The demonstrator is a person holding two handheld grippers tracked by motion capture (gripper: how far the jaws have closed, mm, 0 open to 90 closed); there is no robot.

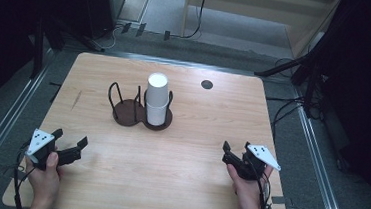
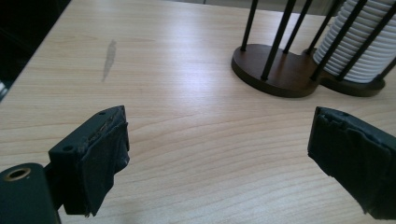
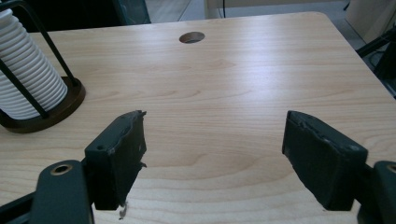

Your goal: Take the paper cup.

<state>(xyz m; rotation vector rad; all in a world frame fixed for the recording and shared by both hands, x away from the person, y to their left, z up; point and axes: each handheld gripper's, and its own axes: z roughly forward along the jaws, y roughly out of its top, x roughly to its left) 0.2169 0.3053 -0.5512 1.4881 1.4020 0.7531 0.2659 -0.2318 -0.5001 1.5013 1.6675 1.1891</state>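
Holding both grippers, left (image 1: 77, 143) and right (image 1: 235, 152), open and empty, we have yet to touch the cup stack (image 1: 157, 99) ahead.

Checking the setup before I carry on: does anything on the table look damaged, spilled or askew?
Nothing spilled or askew. The cup stack stands upright in the holder. Two small oddities: a grey smear on the table left of the holder, and frayed black padding on the left gripper.
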